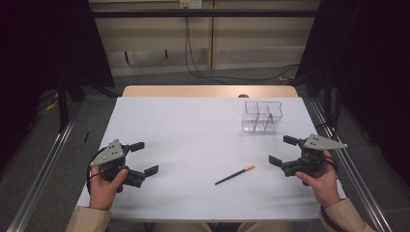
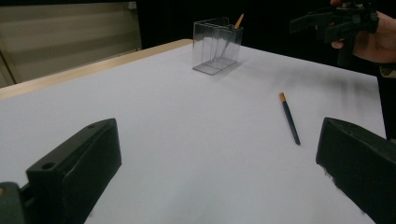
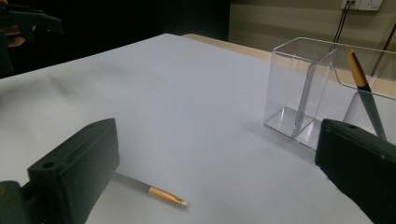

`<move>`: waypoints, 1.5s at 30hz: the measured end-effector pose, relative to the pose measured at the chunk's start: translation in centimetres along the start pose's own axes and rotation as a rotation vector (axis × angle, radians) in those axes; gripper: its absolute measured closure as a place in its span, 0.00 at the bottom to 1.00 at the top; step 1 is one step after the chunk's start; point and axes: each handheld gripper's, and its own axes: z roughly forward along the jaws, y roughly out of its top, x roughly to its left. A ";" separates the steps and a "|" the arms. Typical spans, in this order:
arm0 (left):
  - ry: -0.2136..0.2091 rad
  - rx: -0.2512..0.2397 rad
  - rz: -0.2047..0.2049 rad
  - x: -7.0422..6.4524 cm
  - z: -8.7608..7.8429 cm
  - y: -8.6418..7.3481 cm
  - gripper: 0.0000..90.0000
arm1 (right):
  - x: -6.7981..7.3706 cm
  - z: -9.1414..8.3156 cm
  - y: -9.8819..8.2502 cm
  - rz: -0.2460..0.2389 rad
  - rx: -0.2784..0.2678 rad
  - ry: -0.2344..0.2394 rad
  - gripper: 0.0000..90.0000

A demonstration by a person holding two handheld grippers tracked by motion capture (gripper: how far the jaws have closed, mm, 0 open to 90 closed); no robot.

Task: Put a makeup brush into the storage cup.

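White tabletop (image 1: 193, 125): left tongs (image 1: 140, 158) and right tongs (image 1: 283, 151) sit at the near corners, jaws wide, empty. A pencil (image 1: 235, 174) lies near-centre between them. Far right, a clear holder (image 1: 261, 116) contains a second pencil (image 3: 365, 91), leaning.

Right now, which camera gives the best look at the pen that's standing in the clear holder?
The right gripper view: the standing pen is close, leaning in the clear holder, orange end up. The left gripper view shows its orange tip above the rim, far off. In the high view it is just a small dark mark inside the holder.
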 end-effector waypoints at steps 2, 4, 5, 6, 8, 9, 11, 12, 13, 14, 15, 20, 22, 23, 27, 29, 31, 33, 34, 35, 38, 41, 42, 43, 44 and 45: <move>0.000 -0.003 0.000 0.1 0.0 0.0 0.00 | 0.1 0.0 -0.1 -0.001 0.001 0.004 0.00; 0.002 -0.002 0.002 0.1 0.1 0.0 0.00 | 0.2 -0.1 -0.1 -0.002 0.001 0.006 0.00; 0.001 -0.002 0.002 0.1 0.1 0.1 0.00 | 0.2 -0.1 -0.1 -0.002 0.000 0.006 0.00; 0.001 -0.003 0.002 0.1 0.1 0.1 0.00 | 0.2 -0.2 -0.1 -0.004 0.000 0.005 0.00; 0.000 -0.003 0.003 0.1 0.2 0.1 0.00 | 0.3 -0.3 -0.1 -0.005 -0.001 0.002 0.00; -0.001 -0.003 0.000 0.1 0.3 0.1 0.00 | 0.3 -0.4 -0.1 -0.006 -0.002 0.002 0.00; -0.005 -0.001 0.008 0.1 0.4 0.1 0.00 | 0.3 -0.5 -0.1 -0.001 -0.005 0.000 0.00; -0.002 0.001 0.008 0.1 0.4 0.1 0.00 | 0.3 -0.5 -0.1 -0.001 -0.006 -0.003 0.00; -0.004 0.001 0.008 0.1 0.4 0.1 0.00 | 0.3 -0.6 -0.1 0.002 -0.008 -0.003 0.00; -0.004 0.001 0.006 0.1 0.4 0.1 0.00 | 0.3 -0.7 -0.1 0.002 -0.011 -0.006 0.00; -0.005 0.002 0.005 0.1 0.4 0.1 0.00 | 0.3 -0.7 -0.1 0.001 -0.012 -0.007 0.00; -0.005 -0.002 0.000 0.2 0.3 0.0 0.00 | 0.5 -0.8 -0.1 -0.001 -0.009 -0.009 0.00; -0.002 -0.005 -0.001 0.3 0.3 0.0 0.00 | 0.5 -0.8 -0.1 0.001 -0.012 -0.005 0.00; 0.000 -0.007 0.000 0.3 0.2 0.0 0.00 | 0.5 -0.8 -0.1 0.000 -0.010 -0.006 0.00; 0.001 -0.006 0.007 0.2 0.2 0.2 0.00 | 0.6 -0.7 -0.2 -0.003 -0.005 0.000 0.00; 0.002 -0.004 0.010 0.2 0.3 0.2 0.00 | 0.6 -0.6 -0.2 -0.006 -0.003 0.000 0.00; 0.006 -0.004 0.011 0.1 0.2 0.2 0.00 | 0.7 -0.6 -0.1 -0.005 -0.007 0.002 0.00; 0.006 -0.007 0.012 0.1 0.2 0.2 0.00 | 0.7 -0.6 -0.1 -0.008 -0.008 0.003 0.00; 0.006 -0.009 0.010 0.1 0.2 0.2 0.00 | 0.7 -0.6 -0.1 -0.008 -0.007 0.004 0.00; 0.006 -0.006 0.011 0.1 0.2 0.2 0.00 | 0.6 -0.6 -0.1 -0.009 -0.006 0.004 0.00; 0.003 -0.004 0.010 0.0 0.2 0.2 0.00 | 0.6 -0.4 -0.1 -0.012 0.000 0.007 0.00; 0.005 -0.004 0.009 0.0 0.1 0.2 0.00 | 0.6 -0.2 0.1 -0.011 0.003 0.009 0.00; 0.007 -0.003 0.011 0.0 0.1 0.2 0.00 | 0.6 -0.1 0.1 -0.013 0.004 0.010 0.00; 0.006 -0.004 0.011 0.0 0.1 0.2 0.00 | 0.6 0.1 0.1 -0.011 0.006 0.012 0.00; 0.007 -0.005 0.015 0.0 0.0 0.2 0.00 | 0.6 0.2 0.2 -0.013 0.008 0.014 0.00; 0.008 -0.006 0.011 0.0 0.0 0.2 0.00 | 0.6 0.4 0.2 -0.015 0.009 0.012 0.00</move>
